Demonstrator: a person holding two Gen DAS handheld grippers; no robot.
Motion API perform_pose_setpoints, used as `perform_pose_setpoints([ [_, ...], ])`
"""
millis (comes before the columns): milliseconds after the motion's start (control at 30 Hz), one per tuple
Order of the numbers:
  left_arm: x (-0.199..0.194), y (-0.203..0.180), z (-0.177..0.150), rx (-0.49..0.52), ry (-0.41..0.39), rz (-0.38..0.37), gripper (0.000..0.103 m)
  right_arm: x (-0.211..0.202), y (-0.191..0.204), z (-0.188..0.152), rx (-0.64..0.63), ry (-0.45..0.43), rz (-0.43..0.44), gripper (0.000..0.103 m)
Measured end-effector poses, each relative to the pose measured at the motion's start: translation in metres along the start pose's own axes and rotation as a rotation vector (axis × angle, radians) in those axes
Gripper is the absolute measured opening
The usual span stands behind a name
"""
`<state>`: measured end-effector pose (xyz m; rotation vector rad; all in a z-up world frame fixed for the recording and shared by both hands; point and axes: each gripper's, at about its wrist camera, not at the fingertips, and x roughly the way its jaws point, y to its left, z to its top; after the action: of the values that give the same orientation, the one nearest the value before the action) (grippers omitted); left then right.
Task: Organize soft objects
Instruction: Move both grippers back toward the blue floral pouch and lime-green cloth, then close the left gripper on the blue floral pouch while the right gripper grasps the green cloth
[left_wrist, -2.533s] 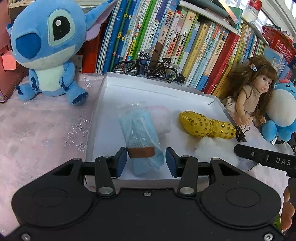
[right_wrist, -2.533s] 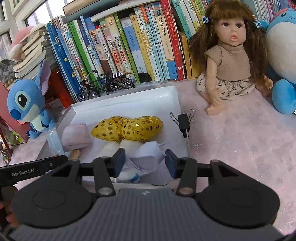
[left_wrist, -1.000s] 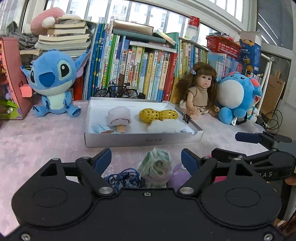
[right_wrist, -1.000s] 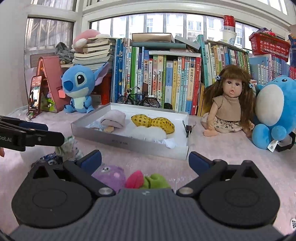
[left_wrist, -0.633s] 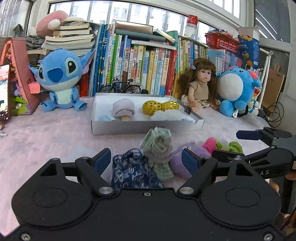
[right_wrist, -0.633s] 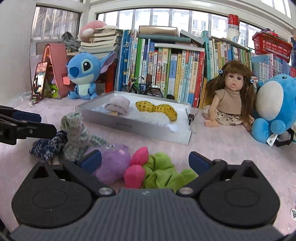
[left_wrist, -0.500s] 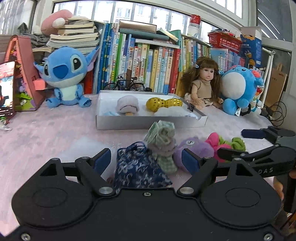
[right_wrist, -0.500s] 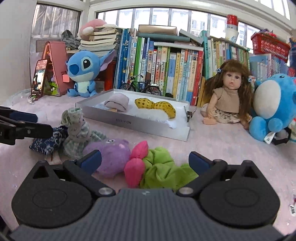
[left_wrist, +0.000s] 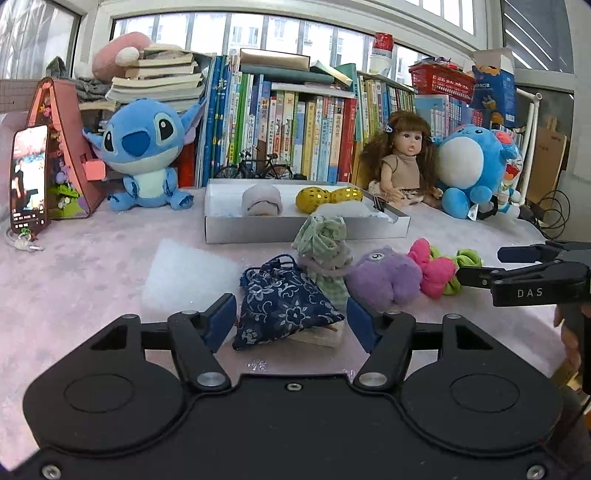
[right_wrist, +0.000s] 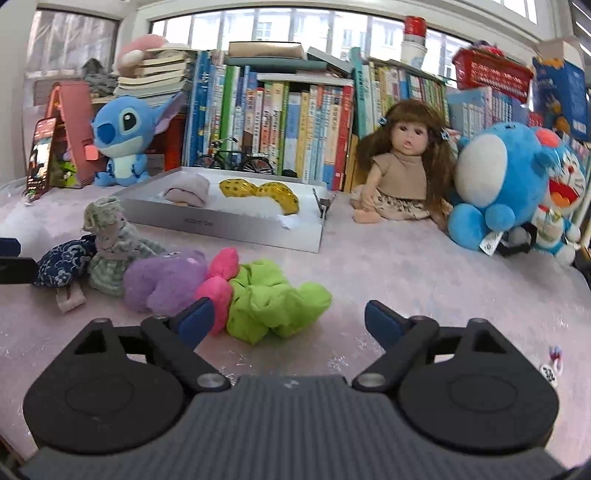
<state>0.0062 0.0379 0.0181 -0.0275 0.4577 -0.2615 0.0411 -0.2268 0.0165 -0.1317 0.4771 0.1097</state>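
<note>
**Claws wide over a row of soft things**

Pouches and plush lie in a loose line across the pink surface (left_wrist: 74, 280), all in front of the white tray (left_wrist: 258, 227). My left claw (left_wrist: 291, 319) stands wide open, its blue pads on either side of the navy floral pouch (left_wrist: 284, 299) without touching it. Just behind the pouch, the green checked bundle (left_wrist: 325, 240) stands upright, its top overlapping the tray's front wall from this view. To its right sit the purple plush (left_wrist: 384, 275), then the pink scrunchie (left_wrist: 432, 269) touching it, then the green scrunchie (right_wrist: 273, 299).

My right claw (right_wrist: 288, 319) is also spread wide and holds nothing; its left pad sits just beside the pink scrunchie, and the green one lies between the pads, nearer the left. The room to the right of that is bare pink surface up to the blue round plush (right_wrist: 495, 184) and the doll (right_wrist: 402, 170).

Inside the tray rest a lavender roll (left_wrist: 261, 199), a gold spotted piece (left_wrist: 327, 195) and some white fluff near the front right corner. A white foam sheet (left_wrist: 184, 277) lies flat to the left of the pouch, with open surface beyond it toward the Stitch plush (left_wrist: 144, 151). A binder clip (right_wrist: 322, 205) stands on the tray's right edge.
</note>
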Motion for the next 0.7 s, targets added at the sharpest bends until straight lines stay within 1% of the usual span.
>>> perform_pose_setpoints([
  [133,0.006,-0.007,-0.001,0.006,-0.030,0.031,0.071,0.005,0.004,0.000,-0.020,0.011,-0.019,0.087],
  [267,0.016,-0.010,0.002,0.010,-0.033,0.045,0.079,0.009,0.008,0.001,-0.035,0.012,-0.007,0.087],
  [300,0.017,-0.012,0.002,0.010,-0.037,0.051,0.080,0.011,0.009,0.001,-0.033,0.012,-0.005,0.087],
  [533,0.033,-0.018,0.006,0.021,-0.034,0.082,0.080,0.025,0.012,0.003,-0.003,0.030,0.002,0.087],
  [600,0.033,-0.018,0.007,0.003,-0.030,0.088,0.076,0.028,0.012,0.003,0.011,0.036,0.005,0.087],
  [633,0.030,-0.017,0.008,-0.013,-0.028,0.073,0.075,0.029,0.012,0.002,0.016,0.039,0.008,0.087],
  [700,0.021,-0.017,0.007,-0.042,-0.031,-0.017,0.072,0.032,0.013,0.001,0.022,0.056,0.017,0.087],
])
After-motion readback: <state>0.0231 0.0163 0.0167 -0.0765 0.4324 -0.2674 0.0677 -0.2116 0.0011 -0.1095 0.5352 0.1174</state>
